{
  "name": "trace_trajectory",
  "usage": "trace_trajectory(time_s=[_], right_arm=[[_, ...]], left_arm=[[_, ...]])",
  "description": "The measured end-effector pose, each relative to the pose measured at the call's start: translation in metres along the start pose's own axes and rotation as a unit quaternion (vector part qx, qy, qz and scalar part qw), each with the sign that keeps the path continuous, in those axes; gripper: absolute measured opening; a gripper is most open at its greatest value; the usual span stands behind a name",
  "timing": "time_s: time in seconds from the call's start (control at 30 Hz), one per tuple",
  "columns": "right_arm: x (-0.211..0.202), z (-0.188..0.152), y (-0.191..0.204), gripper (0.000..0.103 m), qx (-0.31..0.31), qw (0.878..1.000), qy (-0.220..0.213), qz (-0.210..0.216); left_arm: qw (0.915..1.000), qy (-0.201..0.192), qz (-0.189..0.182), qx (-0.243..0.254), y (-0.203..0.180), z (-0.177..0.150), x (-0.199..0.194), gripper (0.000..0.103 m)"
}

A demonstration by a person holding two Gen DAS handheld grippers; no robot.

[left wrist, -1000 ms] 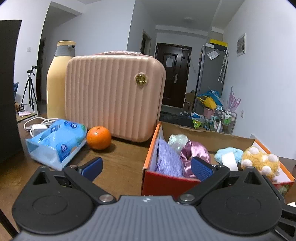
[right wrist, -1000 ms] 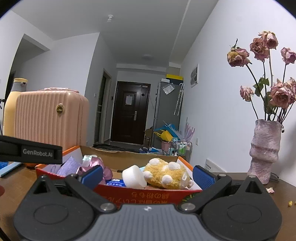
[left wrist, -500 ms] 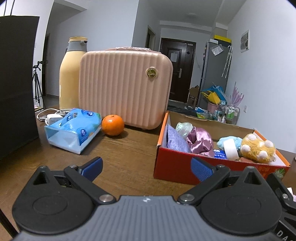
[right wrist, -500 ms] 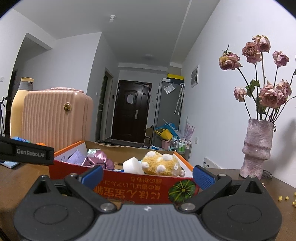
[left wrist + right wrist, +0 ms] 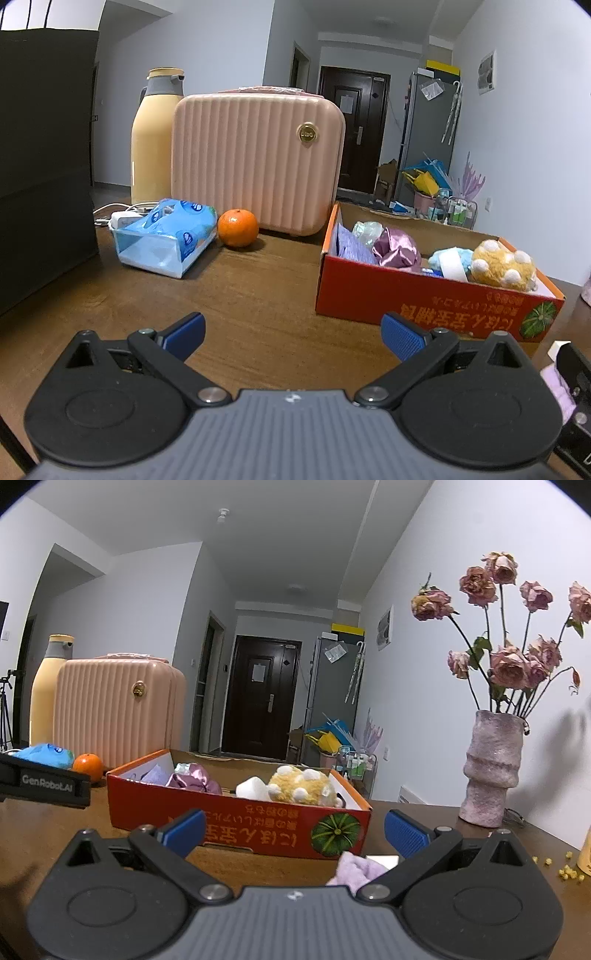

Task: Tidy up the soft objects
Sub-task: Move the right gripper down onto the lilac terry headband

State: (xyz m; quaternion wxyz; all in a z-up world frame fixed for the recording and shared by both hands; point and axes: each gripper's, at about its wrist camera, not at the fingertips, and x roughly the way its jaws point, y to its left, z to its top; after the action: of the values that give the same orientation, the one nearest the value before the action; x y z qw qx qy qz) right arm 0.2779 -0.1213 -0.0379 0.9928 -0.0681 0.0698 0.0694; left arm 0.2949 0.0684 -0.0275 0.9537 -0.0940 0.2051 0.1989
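An orange cardboard box (image 5: 406, 295) on the wooden table holds soft things: a lilac cloth (image 5: 351, 249), a shiny pink cloth (image 5: 397, 251), a light blue plush (image 5: 448, 256), a white roll (image 5: 452, 267) and a yellow plush with white dots (image 5: 502, 266). The box (image 5: 236, 823) also shows in the right wrist view. My left gripper (image 5: 291, 332) is open and empty, in front of the box. My right gripper (image 5: 293, 829) is open and empty; a lilac soft cloth (image 5: 354, 869) lies on the table under it, near the right finger.
A pink ribbed case (image 5: 258, 162), a yellow thermos (image 5: 151, 136), a blue tissue pack (image 5: 166, 236) and an orange (image 5: 238, 227) stand left of the box. A dark block (image 5: 44, 166) is at far left. A vase of dried roses (image 5: 491, 768) stands right.
Both grippers have pulled back from the box; it looks smaller and farther. The lilac cloth on the table has come into the right wrist view.
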Motion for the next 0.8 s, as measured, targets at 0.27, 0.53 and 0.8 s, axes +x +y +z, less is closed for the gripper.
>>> trace_trajectory(time_s=[0.27, 0.53, 0.8], right_arm=[[-0.022, -0.007, -0.016, 0.103, 0.010, 1.000, 0.014, 0.002], [-0.033, -0.011, -0.031, 0.103, 0.028, 0.999, 0.025, 0.005], [-0.029, -0.010, -0.037, 0.103, 0.050, 0.998, 0.038, 0.000]], left_arm=[[1.0000, 0.009, 0.001, 0.001, 0.004, -0.010, -0.019, 0.103], [0.9998, 0.014, -0.010, 0.010, 0.003, -0.020, -0.038, 0.103], [0.9989, 0.018, -0.033, 0.027, -0.004, -0.023, -0.041, 0.103]])
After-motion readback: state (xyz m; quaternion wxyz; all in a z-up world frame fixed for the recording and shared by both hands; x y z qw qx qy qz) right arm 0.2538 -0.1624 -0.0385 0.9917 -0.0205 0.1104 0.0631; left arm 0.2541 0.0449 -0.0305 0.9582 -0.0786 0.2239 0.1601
